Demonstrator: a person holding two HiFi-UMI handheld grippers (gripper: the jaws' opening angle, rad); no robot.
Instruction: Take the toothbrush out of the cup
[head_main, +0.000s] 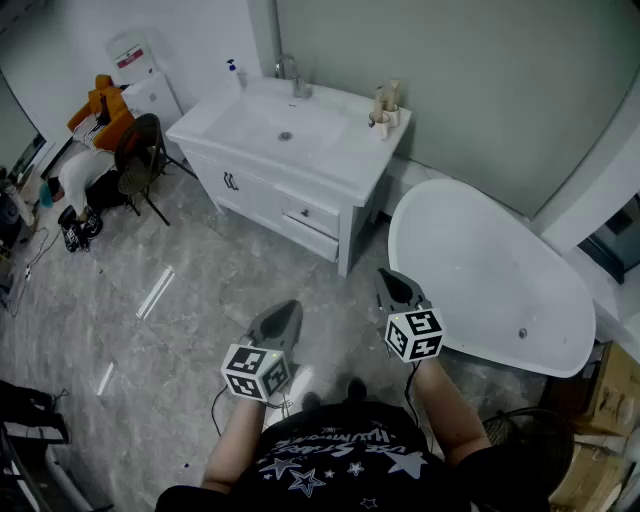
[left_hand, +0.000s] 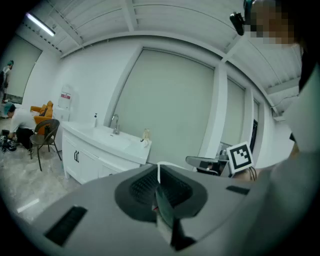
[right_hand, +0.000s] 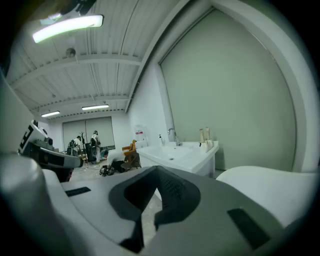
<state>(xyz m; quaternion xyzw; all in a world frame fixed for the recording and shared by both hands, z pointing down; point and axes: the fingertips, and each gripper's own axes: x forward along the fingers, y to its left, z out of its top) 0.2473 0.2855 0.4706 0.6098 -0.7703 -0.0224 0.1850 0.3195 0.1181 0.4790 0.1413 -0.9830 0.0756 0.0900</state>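
Your left tongs (head_main: 284, 314) closed, empty; right tongs (head_main: 394, 286) closed, empty; cup (head_main: 381, 121) at 12 o'clock on vanity (head_main: 330, 165) corner, well apart; its contents too small to tell.

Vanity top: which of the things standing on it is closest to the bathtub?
The cup at the vanity's right corner, the end beside the bathtub. The tap and the blue-topped bottle stand farther left.
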